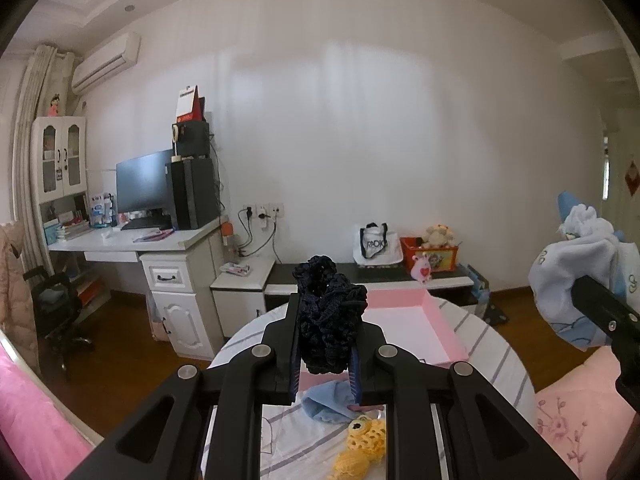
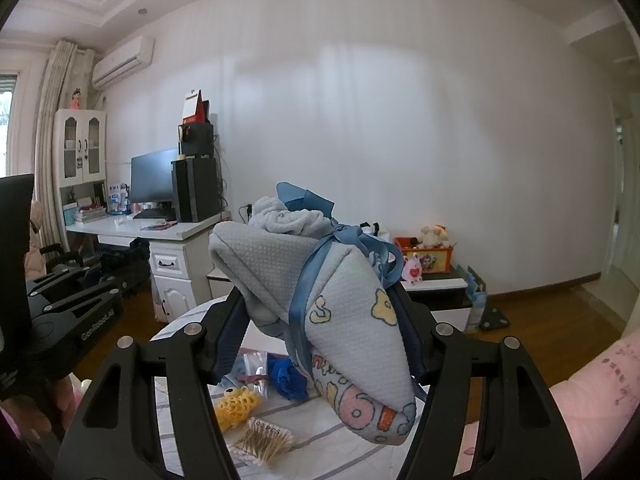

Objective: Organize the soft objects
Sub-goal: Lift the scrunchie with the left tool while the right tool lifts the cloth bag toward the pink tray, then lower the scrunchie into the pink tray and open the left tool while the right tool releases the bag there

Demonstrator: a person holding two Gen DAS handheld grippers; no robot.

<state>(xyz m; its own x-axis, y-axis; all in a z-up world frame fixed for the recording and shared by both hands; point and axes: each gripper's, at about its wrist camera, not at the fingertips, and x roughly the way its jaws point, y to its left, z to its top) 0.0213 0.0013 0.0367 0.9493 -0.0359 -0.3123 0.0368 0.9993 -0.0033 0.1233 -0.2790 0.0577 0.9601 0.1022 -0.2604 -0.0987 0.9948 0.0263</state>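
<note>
My left gripper (image 1: 326, 336) is shut on a dark navy crocheted piece (image 1: 328, 316) and holds it in the air above the round table. Beyond it lies an open pink box (image 1: 436, 320). My right gripper (image 2: 320, 320) is shut on a light blue rolled towel bundle (image 2: 348, 320) tied with a blue ribbon, also held in the air; the bundle shows at the right of the left wrist view (image 1: 576, 272). On the table below lie a yellow crocheted toy (image 1: 362, 446), a light blue cloth (image 1: 326, 400) and a bright blue knit piece (image 2: 288, 376).
The round table (image 1: 492, 364) has a striped white cloth. On it are a pack of cotton swabs (image 2: 262, 440) and a small plastic bag (image 2: 254, 368). A desk with a monitor (image 1: 144, 188) stands at the left, a low cabinet (image 1: 400, 276) with a tote bag and toys behind.
</note>
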